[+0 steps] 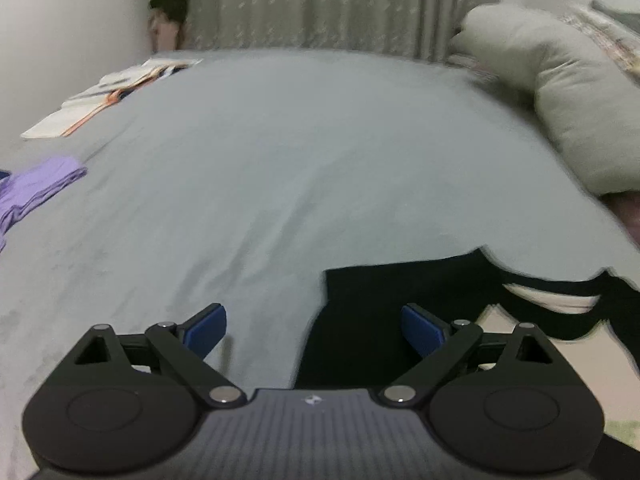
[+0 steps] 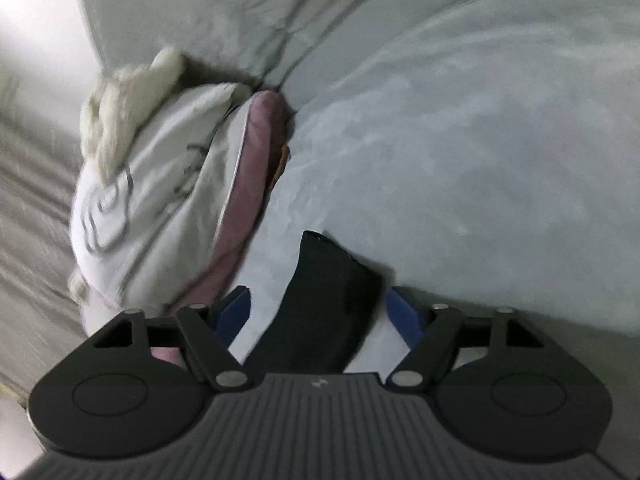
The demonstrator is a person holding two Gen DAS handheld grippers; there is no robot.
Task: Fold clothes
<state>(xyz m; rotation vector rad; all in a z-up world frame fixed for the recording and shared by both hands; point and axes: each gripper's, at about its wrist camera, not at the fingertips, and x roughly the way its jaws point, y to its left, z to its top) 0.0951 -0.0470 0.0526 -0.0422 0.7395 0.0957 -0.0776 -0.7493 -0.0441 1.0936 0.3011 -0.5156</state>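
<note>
Broadly, bed: we see a wide grey bed sheet point(image 1: 280, 152) filling most of both views, smooth in the middle, creased toward the far end.
Pillow: a pale grey pillow point(image 1: 560, 92) lies at the right edge of the bed in our left wrist view, well apart from the work.
Pile: in our right wrist view a heap of white and pink clothes point(image 2: 160, 184) sits just beside the gripper, on its left.
Black garment: the dark garment point(image 1: 420, 292) lies flat at the near right of the bed, one edge trailing over the side; in the right view a corner of it point(image 2: 324, 300) stands up between the fingers.
Folded items: a pale folded stack point(image 1: 108, 96) and a purple garment point(image 1: 36, 192) rest far left.
Left gripper: our left gripper point(image 1: 314, 332) has its jaws spread wide and empty, hovering above the garment's left edge.
Right gripper: our right gripper point(image 2: 318, 312) has its jaws partly spread around the black corner; the pads do not appear to press it.
Risk: we judge the corner may slip out if we lift before pinching, and the trailing edge could drag the garment off the bed.
</note>
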